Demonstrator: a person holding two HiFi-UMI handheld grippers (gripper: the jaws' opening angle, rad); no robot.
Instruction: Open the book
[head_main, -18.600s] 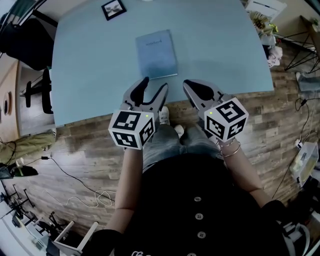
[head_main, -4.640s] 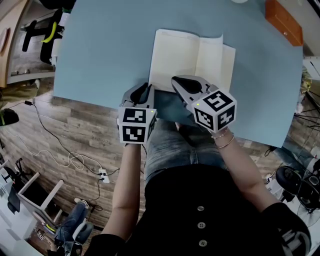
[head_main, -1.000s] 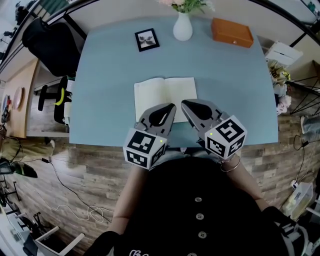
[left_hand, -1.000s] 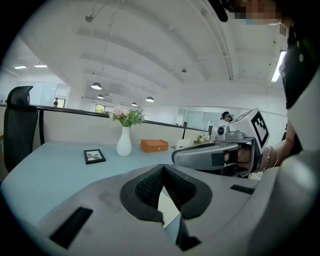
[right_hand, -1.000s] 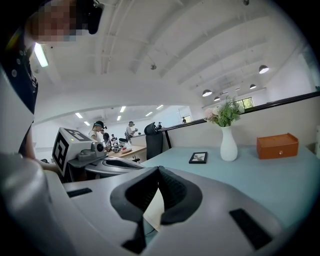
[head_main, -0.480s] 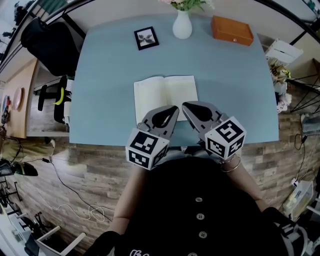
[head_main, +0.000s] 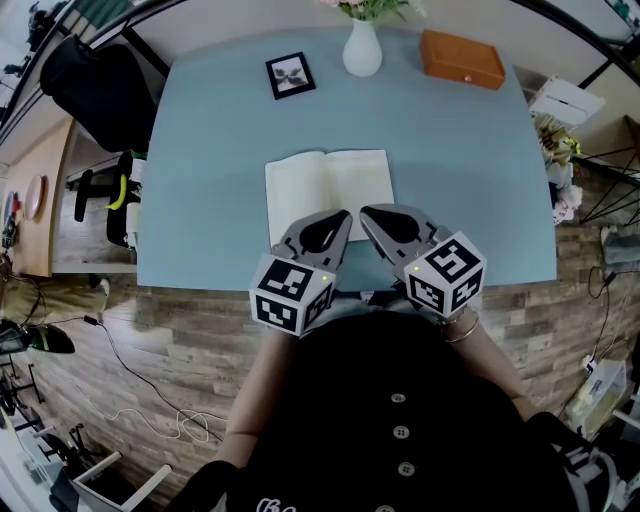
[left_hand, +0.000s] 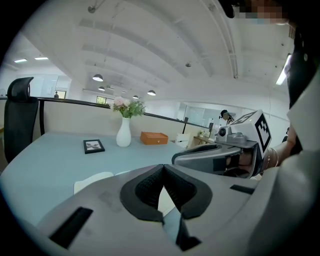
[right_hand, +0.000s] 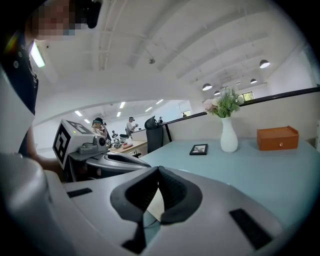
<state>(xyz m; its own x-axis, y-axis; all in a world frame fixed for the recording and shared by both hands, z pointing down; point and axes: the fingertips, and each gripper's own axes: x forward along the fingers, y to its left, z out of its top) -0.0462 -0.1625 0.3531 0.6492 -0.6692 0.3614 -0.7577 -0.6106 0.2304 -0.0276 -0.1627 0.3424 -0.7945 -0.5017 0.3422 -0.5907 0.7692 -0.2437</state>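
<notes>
I look down on a pale blue table over a wood-plank floor; a black office chair stands at its far left; loose cables trail across the near-left floor; along the far edge sit a white vase, an orange box and a small framed picture; round lamps light the white ceiling.

Left tool and right tool are grey, with black ribbed pads, each with a white black-marked cube. Black buttoned top; bracelets behind the right tool.
</notes>
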